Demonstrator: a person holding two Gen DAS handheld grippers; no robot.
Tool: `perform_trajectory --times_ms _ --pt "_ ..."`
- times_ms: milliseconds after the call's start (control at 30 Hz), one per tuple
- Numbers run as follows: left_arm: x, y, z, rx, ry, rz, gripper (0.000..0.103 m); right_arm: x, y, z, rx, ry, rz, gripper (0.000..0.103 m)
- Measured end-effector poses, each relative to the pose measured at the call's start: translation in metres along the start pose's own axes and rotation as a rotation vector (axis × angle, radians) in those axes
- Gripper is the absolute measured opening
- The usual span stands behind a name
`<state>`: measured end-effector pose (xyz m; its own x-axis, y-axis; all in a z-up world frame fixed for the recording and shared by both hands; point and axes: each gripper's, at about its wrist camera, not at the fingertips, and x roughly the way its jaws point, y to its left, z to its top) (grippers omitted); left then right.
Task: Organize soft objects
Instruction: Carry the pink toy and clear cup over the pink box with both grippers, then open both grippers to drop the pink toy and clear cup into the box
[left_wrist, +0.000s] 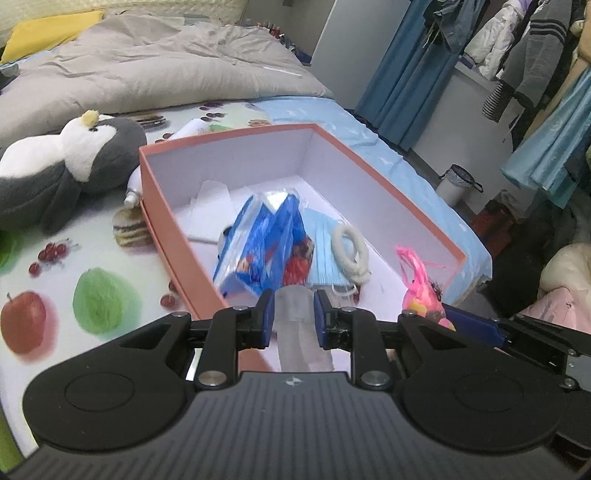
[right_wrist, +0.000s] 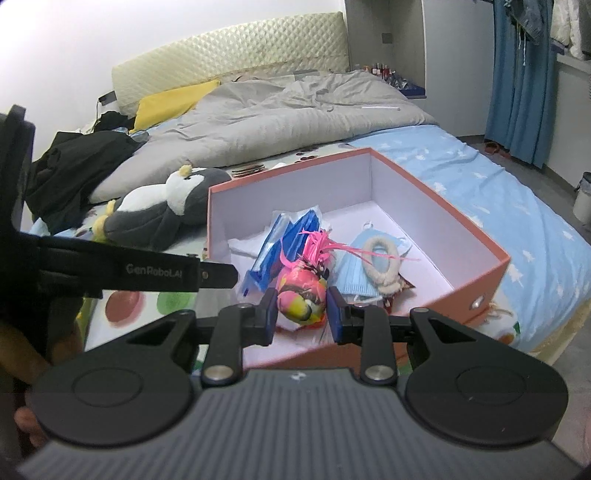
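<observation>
A salmon-pink box (left_wrist: 229, 138) (right_wrist: 288, 168) with a white inside stands open on the bed. In it lie blue packets (left_wrist: 258, 251) (right_wrist: 291, 236), pale blue face masks (left_wrist: 321, 251) (right_wrist: 354, 280) and a white rope ring (left_wrist: 351, 251) (right_wrist: 380, 258). My left gripper (left_wrist: 293, 299) is shut on a pale translucent tube-like thing (left_wrist: 295, 332) over the box's near edge. My right gripper (right_wrist: 302, 306) is shut on a pink and yellow feathered toy (right_wrist: 301, 295) (left_wrist: 421, 295) over the box's near corner. A grey and white penguin plush (left_wrist: 74, 166) (right_wrist: 166, 214) lies left of the box.
A white bottle (left_wrist: 135, 188) lies between the penguin and the box. A grey duvet (left_wrist: 147, 66) and a yellow pillow (right_wrist: 173, 99) fill the far bed. Right of the bed are a waste bin (left_wrist: 456, 184), blue curtains (right_wrist: 517, 74) and hanging clothes (left_wrist: 535, 55).
</observation>
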<state>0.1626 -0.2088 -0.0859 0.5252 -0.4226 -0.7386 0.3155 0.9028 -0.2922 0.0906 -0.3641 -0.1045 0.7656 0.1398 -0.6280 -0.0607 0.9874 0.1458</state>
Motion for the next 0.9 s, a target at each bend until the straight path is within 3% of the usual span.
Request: perform_trajectory --times_ms 600,900 --pt "0.104 0.041 0.112 -0.020 0.042 0.032 0.027 0.125 -0.036 0.091 -0.004 0.069 0.016 0.032" --pt "0.155 0.066 0.134 -0.049 0.100 0.045 0.027 0.195 -0.045 0.104 0.024 0.153 0.020 0.032"
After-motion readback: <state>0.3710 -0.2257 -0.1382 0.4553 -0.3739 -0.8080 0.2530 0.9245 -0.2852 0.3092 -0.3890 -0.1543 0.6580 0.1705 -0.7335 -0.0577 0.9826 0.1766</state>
